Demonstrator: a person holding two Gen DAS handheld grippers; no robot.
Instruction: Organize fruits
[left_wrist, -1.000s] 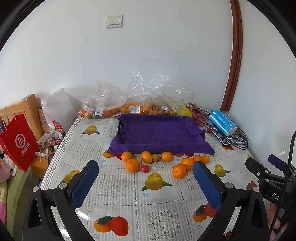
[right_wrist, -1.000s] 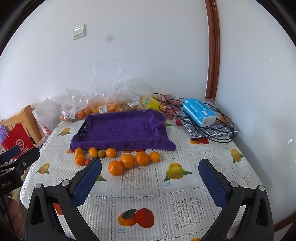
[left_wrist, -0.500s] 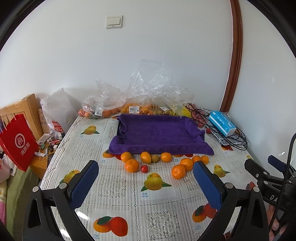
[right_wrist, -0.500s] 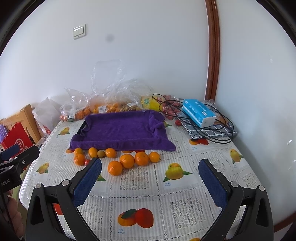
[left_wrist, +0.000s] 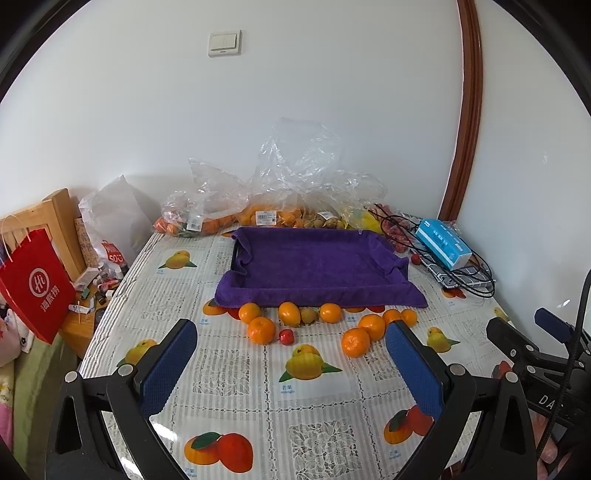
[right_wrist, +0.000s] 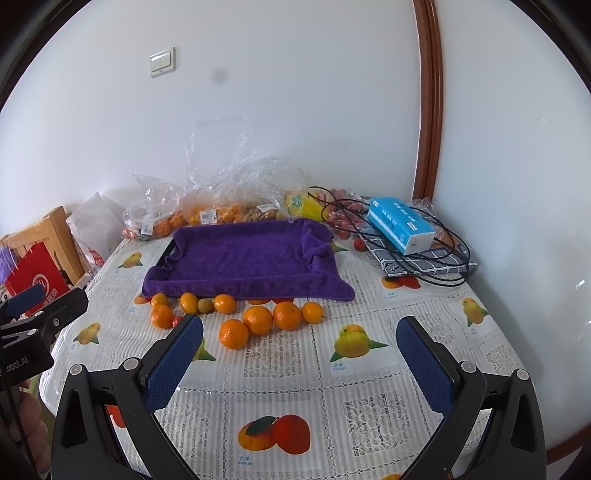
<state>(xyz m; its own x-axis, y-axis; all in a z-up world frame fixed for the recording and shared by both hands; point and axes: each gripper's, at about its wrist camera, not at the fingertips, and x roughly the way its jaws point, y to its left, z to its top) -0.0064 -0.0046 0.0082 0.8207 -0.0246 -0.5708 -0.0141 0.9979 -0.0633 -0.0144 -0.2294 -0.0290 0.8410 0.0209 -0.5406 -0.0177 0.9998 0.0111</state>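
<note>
Both blue-padded tongs, left (left_wrist: 291, 350) and right (right_wrist: 300, 345), are held spread and empty above the tabletop (left_wrist: 236, 373), presumably so the loose round oranges (left_wrist: 261, 329) can be gathered onto the purple towel-lined tray (left_wrist: 314, 266).

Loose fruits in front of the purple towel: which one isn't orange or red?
The small olive-brown fruit in the row along the purple towel, between two oranges; all others are orange, except one small red fruit.

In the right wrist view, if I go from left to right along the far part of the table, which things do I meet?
Red paper bag → clear bags of fruit → purple towel → blue tissue box lying among black cables.
</note>
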